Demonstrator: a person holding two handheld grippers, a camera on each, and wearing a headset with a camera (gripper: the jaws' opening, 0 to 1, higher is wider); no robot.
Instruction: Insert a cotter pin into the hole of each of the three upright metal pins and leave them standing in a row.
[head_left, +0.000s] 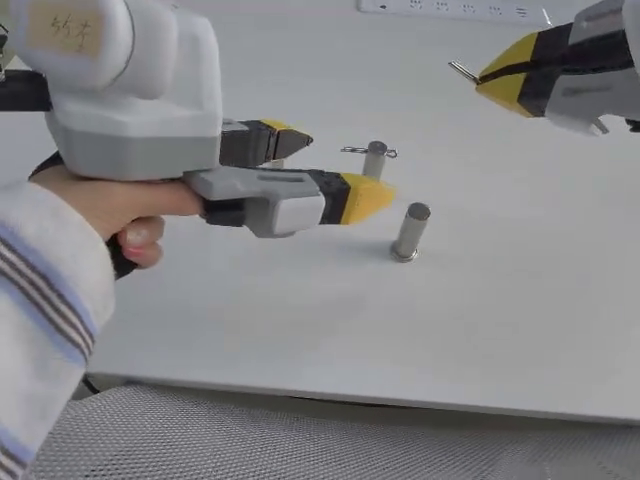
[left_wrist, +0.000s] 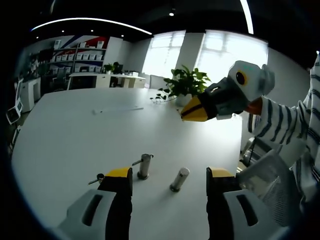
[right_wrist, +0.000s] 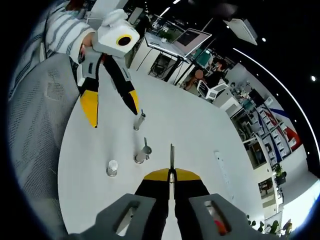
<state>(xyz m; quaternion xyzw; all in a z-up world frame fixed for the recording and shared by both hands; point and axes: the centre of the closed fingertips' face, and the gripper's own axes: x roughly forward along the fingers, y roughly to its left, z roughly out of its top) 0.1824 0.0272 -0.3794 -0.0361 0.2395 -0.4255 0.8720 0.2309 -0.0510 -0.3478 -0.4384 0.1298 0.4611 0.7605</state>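
Observation:
Three metal pins stand on the white table (head_left: 300, 300). The bare pin (head_left: 410, 232) (left_wrist: 179, 180) (right_wrist: 112, 167) has no cotter pin. The middle pin (head_left: 375, 158) (left_wrist: 145, 166) (right_wrist: 144, 152) carries a cotter pin through its top. So does the third pin (left_wrist: 99, 177) (right_wrist: 139, 120), partly hidden behind a jaw in the left gripper view. My left gripper (head_left: 342, 165) (left_wrist: 170, 172) is open and empty, just short of the pins. My right gripper (head_left: 485, 75) (right_wrist: 171, 175) hovers above and to the right, shut on a cotter pin (head_left: 462, 70) (right_wrist: 171, 160).
A white power strip (head_left: 450, 8) lies at the table's far edge. A mesh chair (head_left: 300, 440) sits below the near edge. The person's striped sleeve (head_left: 40, 300) is at the lower left. Bare tabletop surrounds the pins.

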